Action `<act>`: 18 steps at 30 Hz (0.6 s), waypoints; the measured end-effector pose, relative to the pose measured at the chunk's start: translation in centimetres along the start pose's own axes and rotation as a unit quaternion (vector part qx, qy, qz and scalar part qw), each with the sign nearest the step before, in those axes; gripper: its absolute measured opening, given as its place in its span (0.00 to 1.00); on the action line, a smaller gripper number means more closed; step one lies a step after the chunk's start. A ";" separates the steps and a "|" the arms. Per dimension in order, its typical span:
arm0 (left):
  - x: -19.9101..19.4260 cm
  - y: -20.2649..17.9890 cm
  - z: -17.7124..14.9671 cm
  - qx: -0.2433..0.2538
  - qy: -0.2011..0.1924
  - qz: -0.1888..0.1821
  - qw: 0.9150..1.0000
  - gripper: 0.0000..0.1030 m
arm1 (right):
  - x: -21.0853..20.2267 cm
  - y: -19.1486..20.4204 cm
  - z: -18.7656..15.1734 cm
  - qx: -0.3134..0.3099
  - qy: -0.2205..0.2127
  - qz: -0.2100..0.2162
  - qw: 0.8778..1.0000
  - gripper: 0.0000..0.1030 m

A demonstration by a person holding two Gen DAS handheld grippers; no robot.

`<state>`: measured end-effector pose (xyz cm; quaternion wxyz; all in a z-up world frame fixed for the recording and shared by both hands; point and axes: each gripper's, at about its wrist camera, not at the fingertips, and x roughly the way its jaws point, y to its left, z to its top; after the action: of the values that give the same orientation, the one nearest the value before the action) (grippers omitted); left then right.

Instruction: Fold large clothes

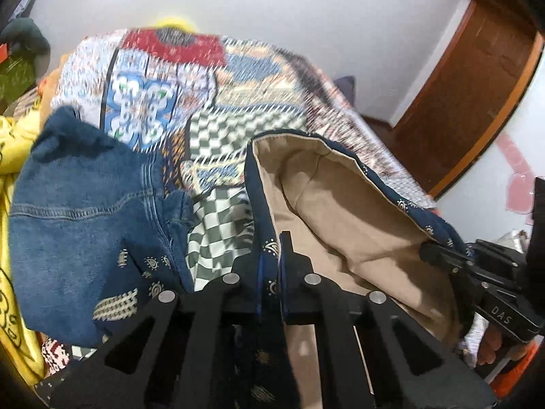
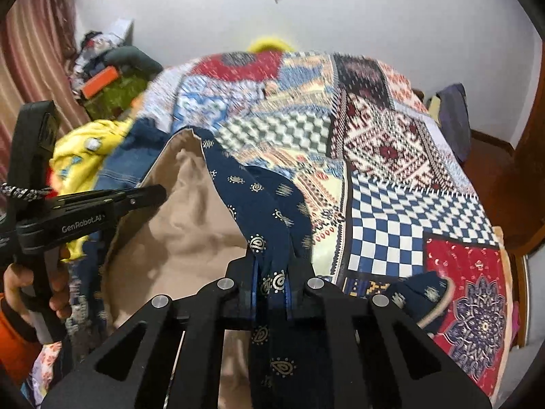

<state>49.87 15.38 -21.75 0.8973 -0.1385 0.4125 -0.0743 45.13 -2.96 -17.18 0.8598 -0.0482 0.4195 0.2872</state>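
Motion blur smears my bedspread (image 2: 391, 156) patchwork. My left hand-held gripper (image 1: 270, 266) and right hand-held gripper (image 2: 272, 279) are both clamped on the hem of the navy paisley garment (image 2: 265, 204), held over the bed, beige lining showing. Only the left view shows the denim piece (image 1: 88, 204) clearly.

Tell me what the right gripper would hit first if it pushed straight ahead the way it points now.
The right gripper is shut on the navy patterned garment, so that cloth bunches ahead of it first. Beyond it, probably the patchwork bedspread, though depth is hard to judge.
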 end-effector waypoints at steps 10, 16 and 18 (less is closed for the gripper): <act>-11.3 -5.9 -2.9 0.108 -0.041 -0.021 0.993 0.06 | -8.9 1.2 -2.5 0.002 -0.019 0.062 0.998 0.09; -13.9 -6.1 -7.0 0.121 -0.013 -0.015 0.992 0.06 | -11.6 2.0 -5.3 -0.008 -0.005 0.070 0.998 0.09; -13.9 -5.6 -8.5 0.118 0.002 -0.019 0.993 0.06 | -11.6 2.1 -6.4 -0.006 0.007 0.074 0.997 0.09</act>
<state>34.27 11.87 -15.31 0.9048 -0.0394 0.4003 -0.1400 33.93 -8.56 -12.30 0.8332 -0.0243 0.4258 0.3519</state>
